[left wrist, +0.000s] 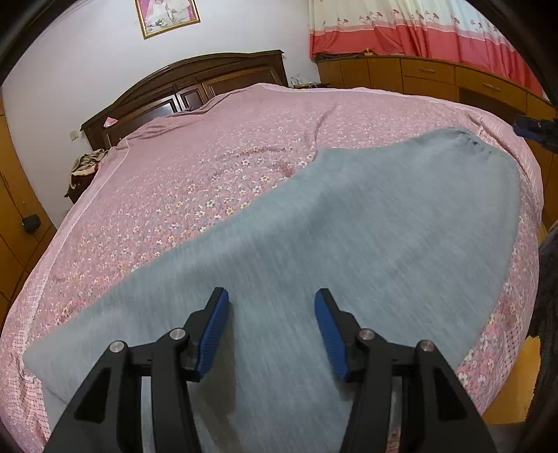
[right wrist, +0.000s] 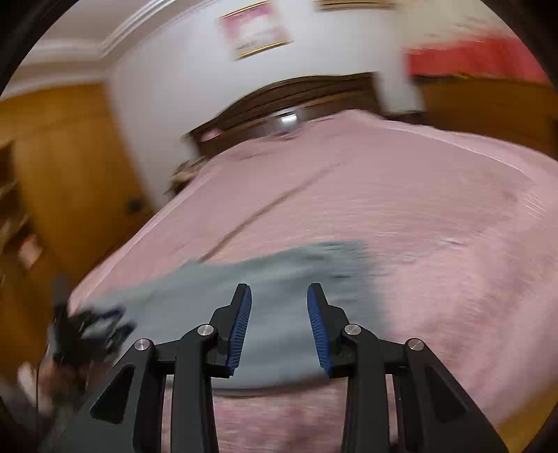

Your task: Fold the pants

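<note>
Grey knit fabric fills most of the lower half of the left wrist view: the grey pants [left wrist: 348, 223] lie flat on a pink floral bedspread [left wrist: 209, 163], stretched from the near left corner of the bed toward the far right edge. The left gripper [left wrist: 271, 313], black with blue ribbed pads, hangs over the near part of the garment with its two fingers spread well apart and nothing between them. Whether the fingertips touch the cloth cannot be told. Behind the bed stands a dark wooden headboard [left wrist: 195, 76], and above it on the white wall hangs a gold-framed picture [left wrist: 167, 15]. A red and cream flowered curtain [left wrist: 418, 28] hangs over a row of orange-brown wooden cabinets [left wrist: 436, 76] on the right. A blue and black piece at the far right edge [left wrist: 533, 127] looks like the other tool, though only a small part of it shows.

The right wrist view is heavily blurred. The right gripper [right wrist: 279, 313] also has its fingers parted, holding nothing, above one end of the grey pants [right wrist: 279, 278], which lie across the near side of the pink bedspread [right wrist: 418, 209]. At the lower left a dark blurred shape with blue parts [right wrist: 90, 327] sits at the other end of the garment. The headboard [right wrist: 296, 101] and orange-brown wardrobe [right wrist: 69, 156] show beyond.
</note>
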A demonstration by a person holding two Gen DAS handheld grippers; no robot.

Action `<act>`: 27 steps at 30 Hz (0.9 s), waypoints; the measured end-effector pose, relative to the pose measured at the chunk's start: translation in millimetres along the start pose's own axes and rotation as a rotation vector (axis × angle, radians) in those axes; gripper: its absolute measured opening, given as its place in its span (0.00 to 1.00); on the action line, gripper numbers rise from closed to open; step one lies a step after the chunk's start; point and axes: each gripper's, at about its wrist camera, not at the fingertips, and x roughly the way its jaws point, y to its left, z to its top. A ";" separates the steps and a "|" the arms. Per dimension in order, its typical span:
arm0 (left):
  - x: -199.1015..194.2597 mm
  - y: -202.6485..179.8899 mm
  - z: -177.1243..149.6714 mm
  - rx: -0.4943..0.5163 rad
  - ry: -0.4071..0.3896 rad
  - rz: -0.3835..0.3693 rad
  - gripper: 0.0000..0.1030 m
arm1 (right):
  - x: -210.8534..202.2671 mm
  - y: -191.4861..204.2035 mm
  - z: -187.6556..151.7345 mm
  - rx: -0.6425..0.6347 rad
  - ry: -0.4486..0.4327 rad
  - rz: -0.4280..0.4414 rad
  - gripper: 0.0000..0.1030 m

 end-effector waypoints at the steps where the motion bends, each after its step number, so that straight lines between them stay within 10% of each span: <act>1: -0.5 1.0 -0.4 -0.001 0.000 -0.002 0.53 | 12.9 5.1 -2.8 -0.015 0.037 -0.002 0.34; 6: -2.1 8.4 -3.9 -0.013 0.006 0.004 0.54 | 63.4 -36.0 -39.1 0.070 0.200 -0.079 0.00; 10: -9.5 16.9 -7.9 -0.025 0.006 0.014 0.54 | 42.6 -44.1 -29.0 0.143 0.135 -0.030 0.11; 16: -27.3 30.9 -20.4 -0.042 -0.001 0.028 0.56 | 53.0 71.6 -20.4 -0.262 0.186 0.057 0.16; 27: -79.5 117.3 -64.5 -0.272 -0.014 0.049 0.66 | 140.6 259.3 -24.8 -0.413 0.258 0.473 0.16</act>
